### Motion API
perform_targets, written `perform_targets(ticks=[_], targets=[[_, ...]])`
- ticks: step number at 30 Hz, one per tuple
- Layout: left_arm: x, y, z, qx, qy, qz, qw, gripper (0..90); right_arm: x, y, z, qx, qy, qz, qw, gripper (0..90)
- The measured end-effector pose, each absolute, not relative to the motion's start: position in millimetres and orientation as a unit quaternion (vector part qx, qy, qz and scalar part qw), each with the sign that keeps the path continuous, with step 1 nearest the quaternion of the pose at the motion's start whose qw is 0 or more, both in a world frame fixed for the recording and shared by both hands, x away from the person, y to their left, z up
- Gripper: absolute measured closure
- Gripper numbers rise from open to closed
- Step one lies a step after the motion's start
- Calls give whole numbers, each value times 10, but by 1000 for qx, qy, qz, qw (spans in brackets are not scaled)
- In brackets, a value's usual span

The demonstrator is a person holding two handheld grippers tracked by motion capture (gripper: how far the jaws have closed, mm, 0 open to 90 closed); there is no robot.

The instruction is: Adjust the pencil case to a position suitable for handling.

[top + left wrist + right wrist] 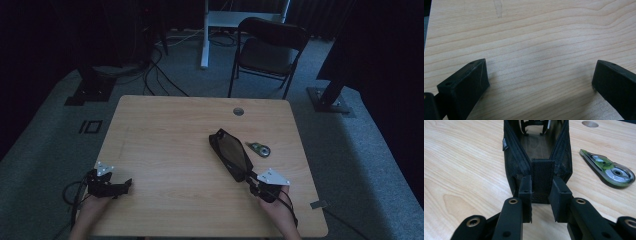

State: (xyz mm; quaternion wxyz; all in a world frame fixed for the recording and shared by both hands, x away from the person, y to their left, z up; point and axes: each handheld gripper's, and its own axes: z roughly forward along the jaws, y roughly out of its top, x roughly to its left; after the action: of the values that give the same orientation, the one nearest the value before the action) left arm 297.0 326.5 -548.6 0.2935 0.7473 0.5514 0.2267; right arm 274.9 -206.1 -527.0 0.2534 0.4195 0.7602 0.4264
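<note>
A black mesh pouch lies open on the wooden table, right of centre. My right gripper is at its near end, and in the right gripper view the jaws are shut on the fabric tab at that end of the pouch. The pouch's zip mouth gapes, with something white and black deep inside. A small green and silver gadget lies flat just right of the pouch. My left gripper rests near the table's front left corner, its jaws open over bare wood.
A round cable hole sits near the table's far edge. A black folding chair stands beyond the table. Cables and stand bases lie on the grey carpet around it.
</note>
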Motion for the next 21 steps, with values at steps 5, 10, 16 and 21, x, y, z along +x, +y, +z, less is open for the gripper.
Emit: perform_targets(ticks=[5, 10, 16, 21], targets=[[2970, 3265, -5486, 747, 551, 227, 294, 7, 2674, -2075, -5278, 423, 759, 425, 254, 732], [2971, 3265, -5486, 747, 551, 227, 294, 7, 2611, -2088, -5280, 422, 760, 423, 256, 732], [2971, 3265, -5486, 747, 551, 227, 293, 7, 2537, -2104, -5288, 423, 758, 422, 262, 725], [2971, 3265, -5486, 747, 551, 227, 293, 7, 2545, -2150, -5224, 429, 748, 430, 267, 615]])
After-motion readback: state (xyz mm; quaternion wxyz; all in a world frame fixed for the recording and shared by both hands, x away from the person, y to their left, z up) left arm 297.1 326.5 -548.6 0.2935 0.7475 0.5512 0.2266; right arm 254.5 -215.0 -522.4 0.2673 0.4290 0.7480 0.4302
